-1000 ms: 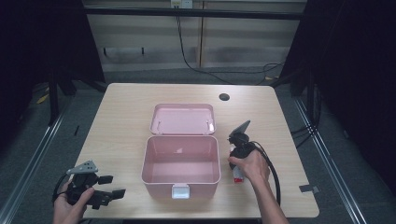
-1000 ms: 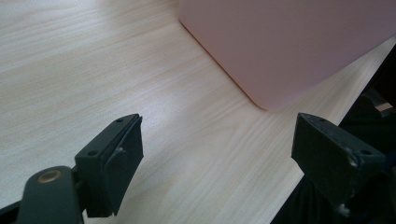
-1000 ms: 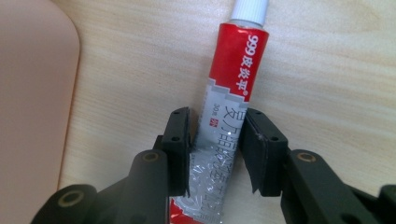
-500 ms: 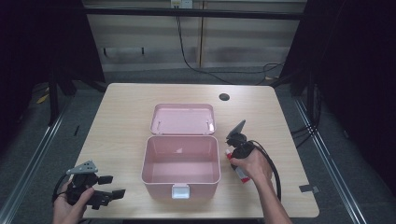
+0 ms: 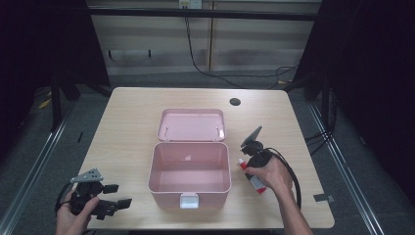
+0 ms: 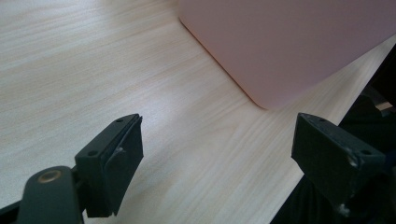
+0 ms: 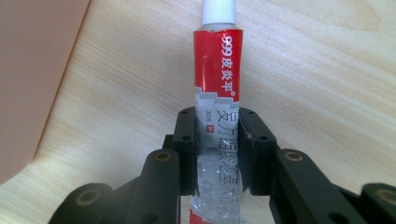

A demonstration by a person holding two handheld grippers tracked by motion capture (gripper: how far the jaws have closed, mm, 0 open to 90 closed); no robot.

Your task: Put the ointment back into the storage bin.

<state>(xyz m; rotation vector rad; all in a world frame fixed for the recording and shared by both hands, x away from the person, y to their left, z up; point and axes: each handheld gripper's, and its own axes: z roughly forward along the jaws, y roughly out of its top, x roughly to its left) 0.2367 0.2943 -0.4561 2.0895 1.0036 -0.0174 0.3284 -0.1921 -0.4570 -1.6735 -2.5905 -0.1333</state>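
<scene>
- Right gripper [image 7: 217,149] is clamped on the red ointment tube [image 7: 218,88] at mid-body.
- Light, soft, crushable; a gentle squeeze near the stiffer white cap [image 7: 218,11] is advised.
- Left gripper [image 6: 233,154] is held apart, idle.

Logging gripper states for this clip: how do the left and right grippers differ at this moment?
The left gripper has its jaws spread wide with only bare table between them; the right gripper is shut on a red and silver tube. The left sits at the table's near left corner, away from the pink box; the right is beside the box's right wall. Both have black jaws and are hand-held.
</scene>
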